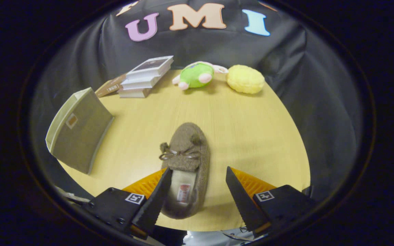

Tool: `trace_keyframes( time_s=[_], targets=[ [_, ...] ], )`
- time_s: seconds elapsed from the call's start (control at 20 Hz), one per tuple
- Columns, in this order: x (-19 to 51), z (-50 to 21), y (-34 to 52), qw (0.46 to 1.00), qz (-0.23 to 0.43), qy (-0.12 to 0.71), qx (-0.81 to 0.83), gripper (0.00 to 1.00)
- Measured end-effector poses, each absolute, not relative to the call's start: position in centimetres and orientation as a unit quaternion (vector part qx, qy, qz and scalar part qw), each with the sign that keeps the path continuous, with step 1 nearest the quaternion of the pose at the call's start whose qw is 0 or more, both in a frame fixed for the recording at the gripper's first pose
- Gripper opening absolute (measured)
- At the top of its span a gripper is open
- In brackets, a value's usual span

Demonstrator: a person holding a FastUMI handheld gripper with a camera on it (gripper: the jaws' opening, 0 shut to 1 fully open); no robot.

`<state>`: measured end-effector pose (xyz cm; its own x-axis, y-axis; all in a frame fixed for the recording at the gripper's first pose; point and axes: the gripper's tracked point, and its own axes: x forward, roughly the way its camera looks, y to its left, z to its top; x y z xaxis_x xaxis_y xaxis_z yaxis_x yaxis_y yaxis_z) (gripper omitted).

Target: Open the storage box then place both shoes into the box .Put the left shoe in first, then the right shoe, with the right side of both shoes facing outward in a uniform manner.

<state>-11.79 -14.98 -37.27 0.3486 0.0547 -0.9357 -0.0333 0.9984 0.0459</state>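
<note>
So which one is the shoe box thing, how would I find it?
Start at the wooden table and the brown slipper lying between the open tool's fingers. Look left of the slipper, near the table's edge, in front of the stacked books. The storage box is the grey-green fabric cube with a small label, the scene's sole boxy cloth thing.

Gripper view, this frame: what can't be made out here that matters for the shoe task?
- Shoe: its heel lies between the open hand-held gripper fingers; one finger overlaps its side, so contact cannot be told.
- Left or right shoe: not clear from this top-down angle.
- Storage box: stands left of the shoe with its outer wall showing; the inside is hidden.
- Books: beyond the box, covers too small to read.
</note>
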Motion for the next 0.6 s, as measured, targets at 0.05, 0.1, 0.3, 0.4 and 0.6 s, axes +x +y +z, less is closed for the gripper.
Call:
trace_keyframes(
  time_s=[0.05,0.1,0.3,0.4,0.6],
  targets=[
    [-12.2,-38.4,-15.1,0.813,0.029,0.581,0.007,1.0],
    [-12.7,-39.5,-15.0,0.805,0.034,0.592,0.009,1.0],
    [-13.5,-41.1,-14.1,0.775,0.044,0.629,0.049,0.75],
    [-13.5,-41.3,-13.7,0.765,0.043,0.639,0.071,0.62],
    [-13.4,-41.0,-14.7,0.755,0.011,0.652,0.068,0.16]
  ],
)
